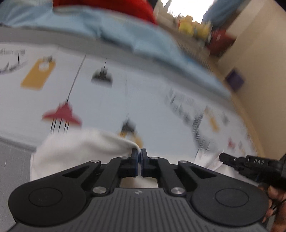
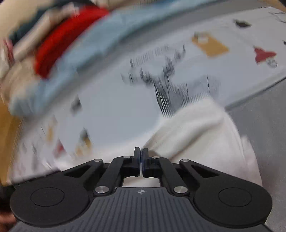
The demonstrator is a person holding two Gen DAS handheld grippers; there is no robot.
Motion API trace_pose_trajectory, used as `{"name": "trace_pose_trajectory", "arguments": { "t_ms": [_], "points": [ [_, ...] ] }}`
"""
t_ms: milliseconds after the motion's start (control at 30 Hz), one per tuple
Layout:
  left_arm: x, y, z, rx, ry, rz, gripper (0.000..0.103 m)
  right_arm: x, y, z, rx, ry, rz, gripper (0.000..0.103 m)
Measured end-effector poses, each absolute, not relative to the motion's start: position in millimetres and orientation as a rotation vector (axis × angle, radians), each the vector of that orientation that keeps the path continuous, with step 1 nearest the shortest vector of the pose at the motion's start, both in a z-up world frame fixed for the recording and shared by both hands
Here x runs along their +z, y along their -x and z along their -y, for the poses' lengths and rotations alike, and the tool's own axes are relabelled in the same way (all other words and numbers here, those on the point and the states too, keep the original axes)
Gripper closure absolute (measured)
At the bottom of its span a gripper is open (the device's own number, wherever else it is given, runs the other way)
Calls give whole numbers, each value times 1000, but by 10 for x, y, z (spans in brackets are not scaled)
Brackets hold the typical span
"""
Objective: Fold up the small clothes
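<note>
A small white garment (image 1: pixel 76 151) lies at the near edge of a printed pale sheet (image 1: pixel 143 92). My left gripper (image 1: pixel 139 151) is shut on an edge of the white garment. In the right wrist view the same white garment (image 2: pixel 200 135) bunches to the right of my right gripper (image 2: pixel 141 150), which is shut on its edge. My right gripper also shows at the right edge of the left wrist view (image 1: pixel 250 164). Both views are motion-blurred.
A light blue cloth (image 1: pixel 125 30) and a red garment (image 1: pixel 107 7) lie at the far side of the sheet; they also show in the right wrist view as the blue cloth (image 2: pixel 85 51) and red garment (image 2: pixel 60 42). Yellow objects (image 1: pixel 193 26) and a beige wall (image 1: pixel 259 53) are beyond.
</note>
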State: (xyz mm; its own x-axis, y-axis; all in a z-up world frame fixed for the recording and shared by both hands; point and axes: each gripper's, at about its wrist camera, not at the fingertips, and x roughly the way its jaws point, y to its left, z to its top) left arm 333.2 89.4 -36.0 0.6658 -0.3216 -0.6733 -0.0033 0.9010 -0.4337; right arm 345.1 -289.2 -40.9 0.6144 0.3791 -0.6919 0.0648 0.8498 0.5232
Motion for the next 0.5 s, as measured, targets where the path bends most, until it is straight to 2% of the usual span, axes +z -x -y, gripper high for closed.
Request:
{"name": "trace_pose_trajectory", "arguments": {
  "t_ms": [33,100,133,167,333,433,500],
  "points": [
    [-310,-3320,-926,-179,449,-778,97,-353,-3438,2932,201,-574,-841,102],
    [-256,-3308,-987,-153,493,-719,77,-243,-3410,2979,201,-592,-717,101],
    [-243,-3302,-1013,-149,503,-712,63,-222,-3398,3007,186,-603,-678,99],
    [-227,-3290,-1029,-150,500,-709,59,-216,-3400,3053,166,-622,-659,98],
    [-218,-3253,-1025,-229,396,-753,59,-149,-3375,3111,142,-521,-663,95],
    [-460,-3302,-1024,-217,288,-917,60,-198,-3415,3055,245,-391,-755,90],
    [-689,-3303,-1064,-138,176,-1032,71,-409,-3435,3006,259,-308,-879,89]
  ]
}}
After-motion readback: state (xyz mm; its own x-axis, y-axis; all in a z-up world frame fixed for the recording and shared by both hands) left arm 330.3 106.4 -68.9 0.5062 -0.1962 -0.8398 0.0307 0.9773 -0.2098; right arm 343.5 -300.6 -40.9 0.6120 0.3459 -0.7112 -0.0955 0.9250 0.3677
